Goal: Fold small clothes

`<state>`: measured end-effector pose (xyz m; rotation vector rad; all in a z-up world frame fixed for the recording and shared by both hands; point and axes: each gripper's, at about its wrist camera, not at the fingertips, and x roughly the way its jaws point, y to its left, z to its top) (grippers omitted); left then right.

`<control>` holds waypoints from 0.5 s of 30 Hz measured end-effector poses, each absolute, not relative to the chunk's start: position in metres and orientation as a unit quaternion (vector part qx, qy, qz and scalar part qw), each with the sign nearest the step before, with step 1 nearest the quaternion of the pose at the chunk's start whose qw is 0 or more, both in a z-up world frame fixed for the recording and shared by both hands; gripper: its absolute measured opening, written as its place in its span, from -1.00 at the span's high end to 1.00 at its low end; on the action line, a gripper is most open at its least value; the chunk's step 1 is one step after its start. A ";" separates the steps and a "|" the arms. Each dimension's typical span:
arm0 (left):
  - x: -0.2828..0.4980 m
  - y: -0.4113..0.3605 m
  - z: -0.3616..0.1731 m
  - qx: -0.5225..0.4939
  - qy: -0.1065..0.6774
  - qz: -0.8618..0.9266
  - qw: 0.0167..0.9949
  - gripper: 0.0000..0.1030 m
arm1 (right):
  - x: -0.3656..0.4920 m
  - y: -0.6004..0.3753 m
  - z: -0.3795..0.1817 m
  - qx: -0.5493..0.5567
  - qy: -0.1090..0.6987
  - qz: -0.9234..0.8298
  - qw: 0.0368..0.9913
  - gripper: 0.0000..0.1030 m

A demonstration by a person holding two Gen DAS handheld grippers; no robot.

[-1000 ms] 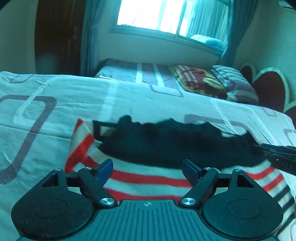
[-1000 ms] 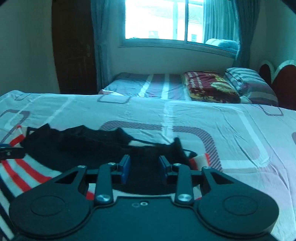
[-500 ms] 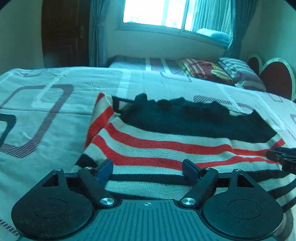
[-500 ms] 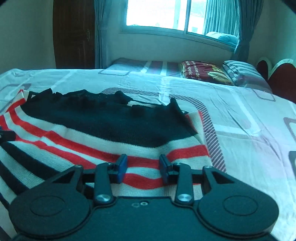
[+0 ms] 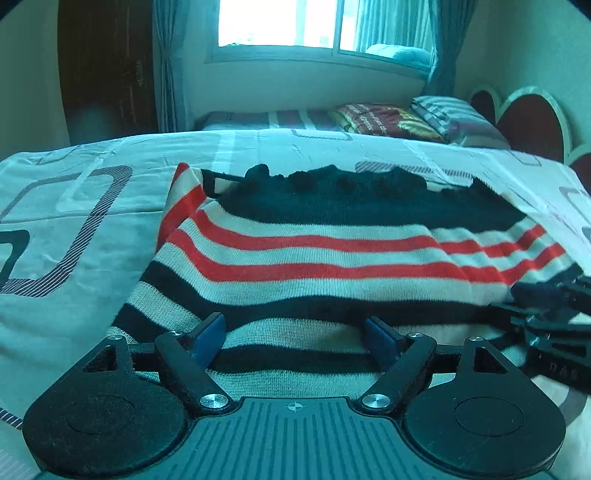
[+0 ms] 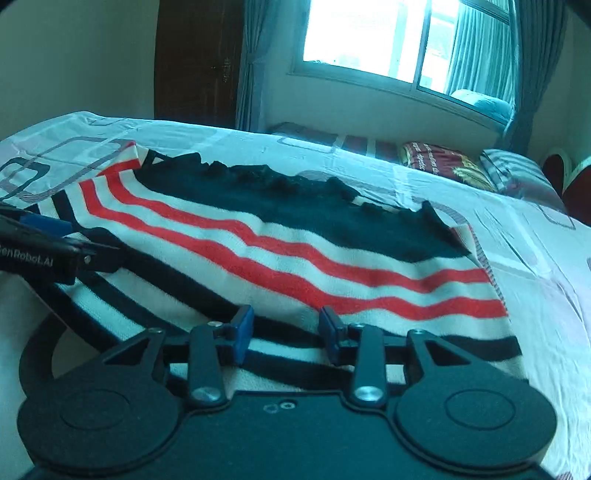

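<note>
One knit garment [image 5: 332, 258] on the bed [image 5: 92, 206], spread flat w/ its near edge down by the two grippers. It's striped: I count 2 red bands across the middle, a big black panel at the far end, then black and cream bands toward the near hem. Same piece from the right cam [image 6: 295, 258].

Left gripper [image 5: 295, 332] sits low at the near hem, jaws spread wide apart, blue pads either side w/ nothing pinched between them. Right gripper [image 6: 286, 330] is also down at the near hem, a bit toward the right side of the garment; jaws parted but narrower than the left's. The fabric runs under and between its pads [image 6: 242, 328], and I can't really tell if they touch the cloth, prob not gripping.

Each gripper shows up at the edge of the other's cam, so they're close side by side.

Background: 1 window [image 5: 280, 26] w/ curtains, a dark wooden door [image 5: 107, 74], 1 reddish folded blanket [image 5: 384, 120], 1 striped pillow [image 5: 454, 116] by the headboard [image 5: 528, 122].
</note>
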<state>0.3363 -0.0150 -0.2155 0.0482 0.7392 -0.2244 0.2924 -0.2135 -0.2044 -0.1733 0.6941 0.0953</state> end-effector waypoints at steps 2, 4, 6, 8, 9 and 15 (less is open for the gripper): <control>0.331 -0.014 -0.211 0.028 0.360 -0.110 0.926 -0.58 | 0.292 -0.215 -0.199 -0.070 0.353 0.044 0.932 0.27; 0.326 -0.014 -0.205 0.029 0.356 -0.111 0.927 -0.58 | 0.287 -0.212 -0.191 -0.060 0.355 0.039 0.932 0.26; 0.322 -0.013 -0.201 0.020 0.357 -0.112 0.927 -0.58 | 0.278 -0.207 -0.185 -0.046 0.341 0.047 0.938 0.23; 0.321 -0.012 -0.204 0.018 0.362 -0.109 0.926 -0.59 | 0.275 -0.200 -0.189 -0.048 0.348 0.052 0.935 0.17; 0.322 -0.013 -0.207 0.021 0.366 -0.109 0.924 -0.59 | 0.276 -0.197 -0.196 -0.055 0.362 0.053 0.929 0.14; 0.323 -0.013 -0.205 0.030 0.380 -0.107 0.918 -0.59 | 0.269 -0.203 -0.203 -0.038 0.375 0.049 0.925 0.12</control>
